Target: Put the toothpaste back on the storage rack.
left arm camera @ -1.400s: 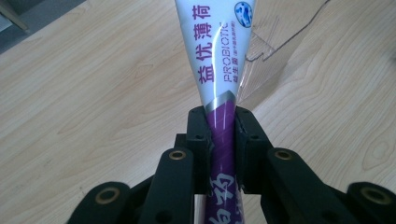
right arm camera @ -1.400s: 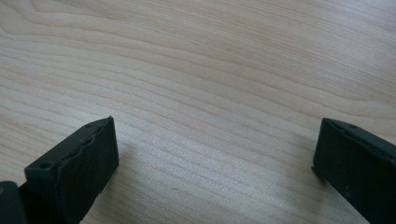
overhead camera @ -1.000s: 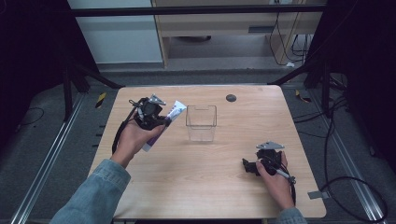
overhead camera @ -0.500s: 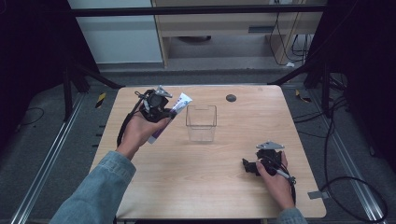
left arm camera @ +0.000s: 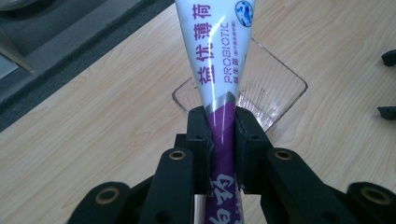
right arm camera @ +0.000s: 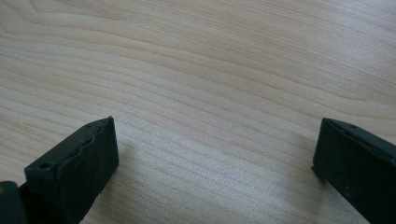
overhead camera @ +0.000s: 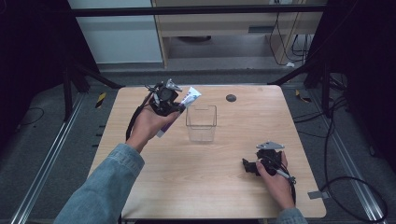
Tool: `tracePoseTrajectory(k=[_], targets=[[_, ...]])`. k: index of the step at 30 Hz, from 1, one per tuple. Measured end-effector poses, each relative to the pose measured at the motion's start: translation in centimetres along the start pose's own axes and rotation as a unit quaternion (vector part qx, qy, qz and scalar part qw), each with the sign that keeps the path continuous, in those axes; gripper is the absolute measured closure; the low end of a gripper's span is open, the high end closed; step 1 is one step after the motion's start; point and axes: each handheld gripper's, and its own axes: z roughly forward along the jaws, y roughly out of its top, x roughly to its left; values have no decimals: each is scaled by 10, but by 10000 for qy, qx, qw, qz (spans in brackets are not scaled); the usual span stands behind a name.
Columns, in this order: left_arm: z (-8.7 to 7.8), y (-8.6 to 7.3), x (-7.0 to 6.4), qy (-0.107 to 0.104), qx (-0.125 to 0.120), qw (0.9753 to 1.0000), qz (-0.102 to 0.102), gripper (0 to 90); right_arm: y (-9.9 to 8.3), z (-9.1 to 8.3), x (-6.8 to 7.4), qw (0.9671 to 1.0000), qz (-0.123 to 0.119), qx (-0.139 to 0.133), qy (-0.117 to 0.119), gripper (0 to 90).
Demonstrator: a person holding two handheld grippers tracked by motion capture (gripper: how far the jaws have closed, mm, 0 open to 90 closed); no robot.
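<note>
Light wooden bench [overhead camera: 205,186] with rounded corners, set on a grey carpeted floor [overhead camera: 42,154]. Metal rails [overhead camera: 39,172] along the floor on both sides of it. Dark frame struts [overhead camera: 88,74] slanting down at left and right, a black bar [overhead camera: 196,9] across the top. Beyond, a pale cabinet panel [overhead camera: 121,39] and a beige desk [overhead camera: 224,23] with a shadowed gap beneath. Black cables [overhead camera: 348,186] looped on the floor at right. Yellow-and-black striped tape [overhead camera: 100,99] by the bench's far left corner. Even, dim light.
</note>
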Motion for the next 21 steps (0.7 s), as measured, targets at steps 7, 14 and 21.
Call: tracePoseTrajectory(k=[7, 14, 21], targets=[[4, 9, -3, -88, -86, 9999, -6, 779, 0, 0, 0, 10000, -8, -1, -3, 3], [6, 16, -6, -99, -155, 9998, -15, 779, 0, 0, 0, 10000, -8, 2, -2, 3], [5, 28, -9, -92, -179, 9997, 100, 779, 0, 0, 0, 10000, -20, 5, -8, 3]])
